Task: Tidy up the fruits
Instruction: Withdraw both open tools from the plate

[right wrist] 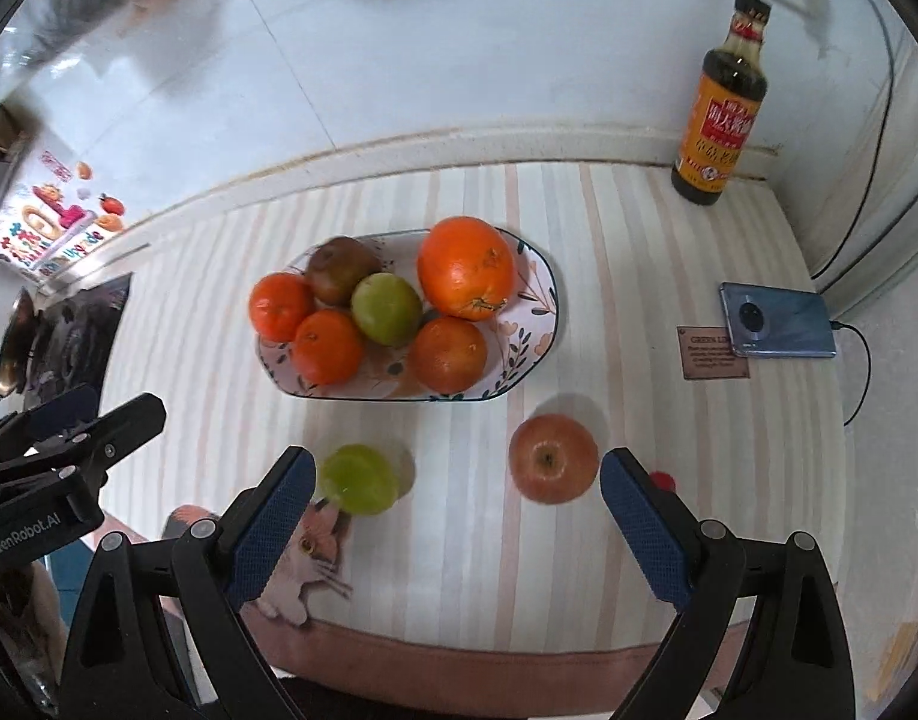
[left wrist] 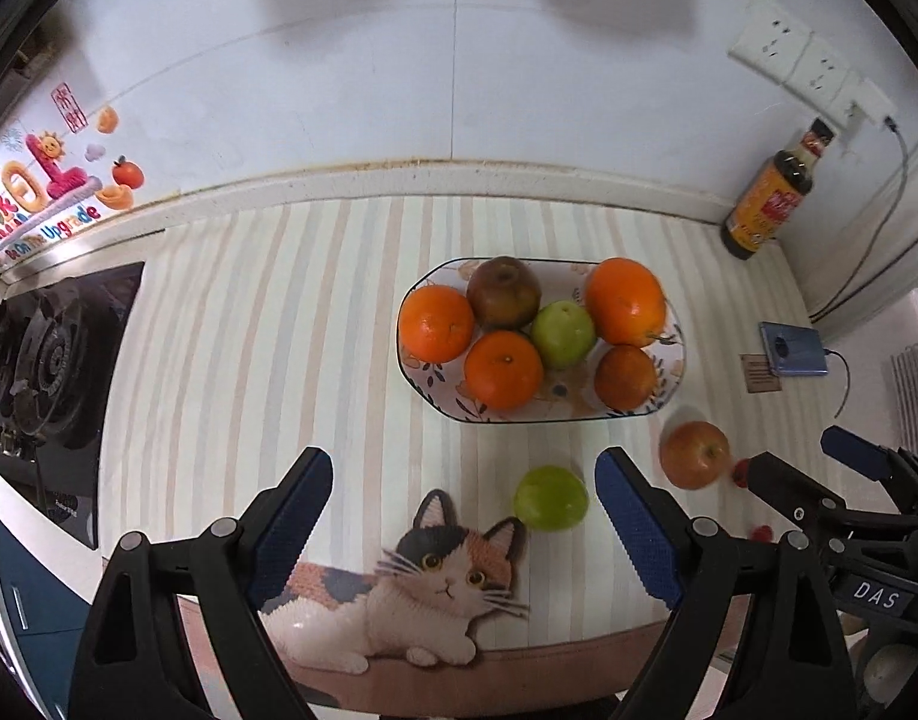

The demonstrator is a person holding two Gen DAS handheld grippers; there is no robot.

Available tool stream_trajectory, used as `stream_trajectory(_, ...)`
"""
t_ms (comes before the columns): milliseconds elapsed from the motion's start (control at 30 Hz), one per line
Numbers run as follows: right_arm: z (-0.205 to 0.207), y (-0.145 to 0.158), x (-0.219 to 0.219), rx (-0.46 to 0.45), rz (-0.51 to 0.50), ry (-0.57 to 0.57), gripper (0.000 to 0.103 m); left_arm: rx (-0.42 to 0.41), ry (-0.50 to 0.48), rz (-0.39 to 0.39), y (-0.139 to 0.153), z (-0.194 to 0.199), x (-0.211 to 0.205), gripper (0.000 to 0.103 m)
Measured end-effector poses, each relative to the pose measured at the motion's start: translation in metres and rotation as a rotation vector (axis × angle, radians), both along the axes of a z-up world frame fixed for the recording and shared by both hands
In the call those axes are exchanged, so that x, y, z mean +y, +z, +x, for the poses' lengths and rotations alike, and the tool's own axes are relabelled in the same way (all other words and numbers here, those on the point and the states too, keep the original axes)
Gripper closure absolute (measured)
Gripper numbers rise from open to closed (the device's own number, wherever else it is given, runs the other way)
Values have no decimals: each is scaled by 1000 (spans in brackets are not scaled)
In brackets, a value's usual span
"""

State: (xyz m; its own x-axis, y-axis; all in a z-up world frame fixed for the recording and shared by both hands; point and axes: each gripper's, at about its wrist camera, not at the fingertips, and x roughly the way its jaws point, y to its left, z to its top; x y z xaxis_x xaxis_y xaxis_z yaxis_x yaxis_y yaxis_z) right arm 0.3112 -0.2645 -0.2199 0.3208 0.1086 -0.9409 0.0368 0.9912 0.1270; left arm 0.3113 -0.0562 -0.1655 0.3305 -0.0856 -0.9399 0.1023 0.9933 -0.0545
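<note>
Striped counter (left wrist: 279,330), plate (left wrist: 678,354) nearly full. Left gripper (left wrist: 462,510) and right gripper (right wrist: 453,510) both wide open, empty. Risk: green fruit (left wrist: 550,498) or apple (right wrist: 553,458), lower centre, rolling if nudged; crowded plate spilling.

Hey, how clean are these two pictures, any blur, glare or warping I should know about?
Left wrist view: mostly sharp, the fisheye bends the counter edge, and soft shadows lie on the wall. Right wrist view: the green fruit on the mat is smeared by motion blur, the red apple slightly soft, the upper-left corner is hazy with glare, and the bottle leans from distortion.
</note>
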Motion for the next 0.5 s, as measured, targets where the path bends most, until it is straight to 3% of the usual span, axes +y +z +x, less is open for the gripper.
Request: stream_trajectory(500, -52, 75, 3, -123, 5, 7, 5, -98, -21, -16, 54, -50, 2, 13)
